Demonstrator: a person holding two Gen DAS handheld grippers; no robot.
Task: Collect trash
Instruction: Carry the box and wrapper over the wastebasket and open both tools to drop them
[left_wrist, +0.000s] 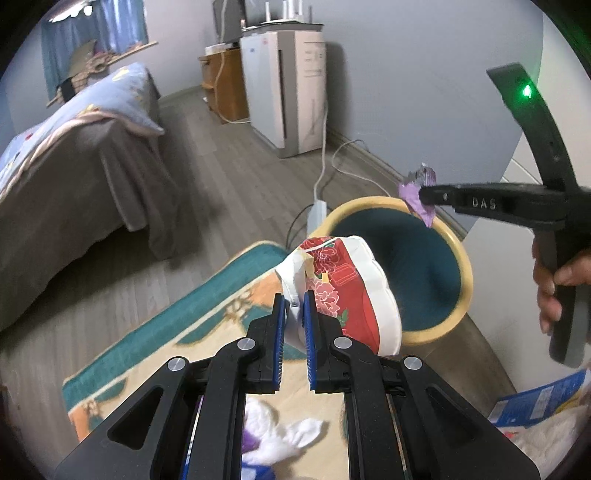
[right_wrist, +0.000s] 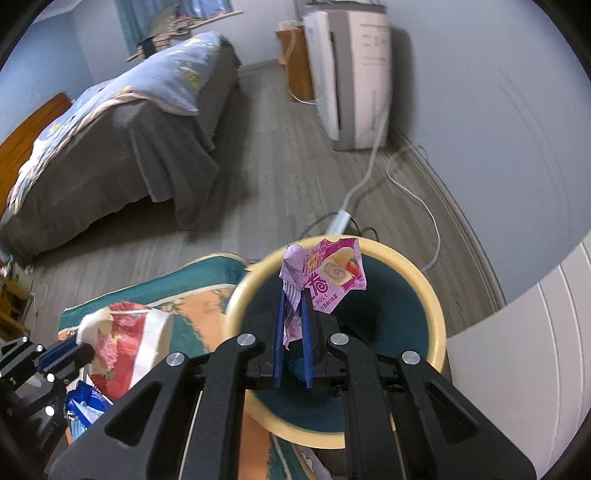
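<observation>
Jaws of both grippers are closed on trash; the right gripper (right_wrist: 293, 291) pinches a pink snack wrapper (right_wrist: 325, 267) near its lower edge, its blue pads nearly together with only the thin film between them; the left gripper (left_wrist: 294, 299) is clamped on the white corner of a red floral packet (left_wrist: 347, 288), pads slightly apart on the folded material.

Bin (right_wrist: 439, 325), yellow rim with dark teal inside, stands on the floor against the wall, just beside the patterned rug (left_wrist: 207, 317); mouth open and unobstructed.

Wrapper hangs directly over the bin mouth in the right wrist view, standing up from the jaws, so the right hand is better placed to drop first; judged that a release here would fall inside.

Packet lies at the near rim, long axis running away from the jaws toward the bin, partly overlapping the rim; it probably needs carrying further over before letting go.

More litter, white tissue (left_wrist: 280, 439) and a blue packet (left_wrist: 543, 402), remains on the rug.
</observation>
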